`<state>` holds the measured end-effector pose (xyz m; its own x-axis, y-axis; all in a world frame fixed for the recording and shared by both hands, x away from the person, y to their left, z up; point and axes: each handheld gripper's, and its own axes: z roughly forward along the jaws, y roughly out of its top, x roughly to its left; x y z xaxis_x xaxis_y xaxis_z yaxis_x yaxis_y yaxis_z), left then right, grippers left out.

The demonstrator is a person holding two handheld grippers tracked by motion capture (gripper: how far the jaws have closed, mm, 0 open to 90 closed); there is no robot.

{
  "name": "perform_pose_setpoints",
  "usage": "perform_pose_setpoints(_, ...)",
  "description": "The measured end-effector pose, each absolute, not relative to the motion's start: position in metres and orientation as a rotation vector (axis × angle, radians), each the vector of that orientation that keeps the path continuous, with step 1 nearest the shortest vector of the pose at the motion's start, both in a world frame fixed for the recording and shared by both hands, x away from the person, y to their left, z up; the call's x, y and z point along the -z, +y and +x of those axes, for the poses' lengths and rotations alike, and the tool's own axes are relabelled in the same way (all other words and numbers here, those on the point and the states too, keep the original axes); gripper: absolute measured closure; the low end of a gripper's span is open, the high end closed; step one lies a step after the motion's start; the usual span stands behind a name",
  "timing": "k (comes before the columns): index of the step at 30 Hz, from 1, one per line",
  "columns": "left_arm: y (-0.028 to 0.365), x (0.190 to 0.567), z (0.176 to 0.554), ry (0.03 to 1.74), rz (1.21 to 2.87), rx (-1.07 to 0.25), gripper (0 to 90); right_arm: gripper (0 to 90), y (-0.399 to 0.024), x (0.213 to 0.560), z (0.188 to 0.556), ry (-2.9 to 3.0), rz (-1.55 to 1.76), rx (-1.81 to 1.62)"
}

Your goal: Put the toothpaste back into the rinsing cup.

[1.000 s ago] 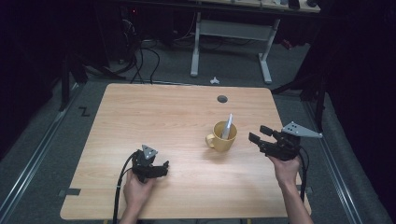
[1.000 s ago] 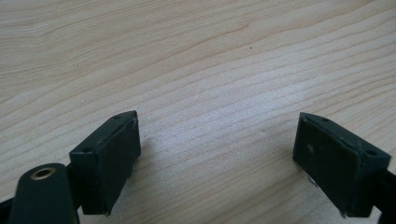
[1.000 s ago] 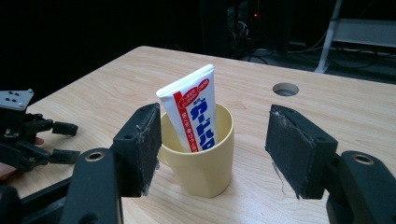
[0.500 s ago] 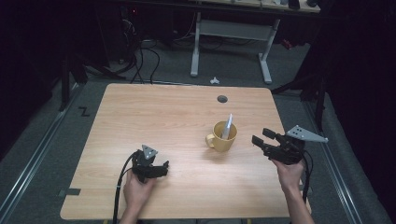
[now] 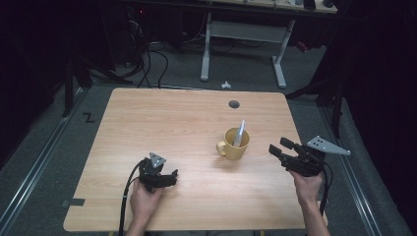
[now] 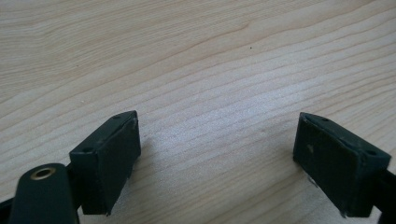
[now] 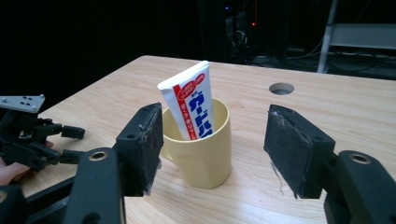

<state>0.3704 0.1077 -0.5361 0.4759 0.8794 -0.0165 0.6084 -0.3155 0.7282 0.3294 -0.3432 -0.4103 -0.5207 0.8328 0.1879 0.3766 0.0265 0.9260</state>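
Right gripper view: yellow cup (image 7: 201, 149) framed between my jaws, not gripped.
My right hand-held gripper (image 5: 281, 149) hovers just right of the cup holding a toothpaste tube (image 7: 190, 100); jaws apart, just been closing. My left hand-held gripper (image 6: 217, 158), jaws apart, rests on the bench (image 5: 162, 123), near left.

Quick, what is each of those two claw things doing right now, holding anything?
Left gripper: open, empty, low over the table.
Right gripper: open, holding nothing, jaws just closing a little, aimed at the yellow cup with the toothpaste tube.
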Motion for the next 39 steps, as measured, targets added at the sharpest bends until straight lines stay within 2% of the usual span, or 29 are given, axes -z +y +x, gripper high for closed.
perform_pose_setpoints(39,0.108,0.536,0.370,1.228,2.043,-0.511,15.3,38.9,-0.364,0.437,0.316,1.866,1.315,-1.468)
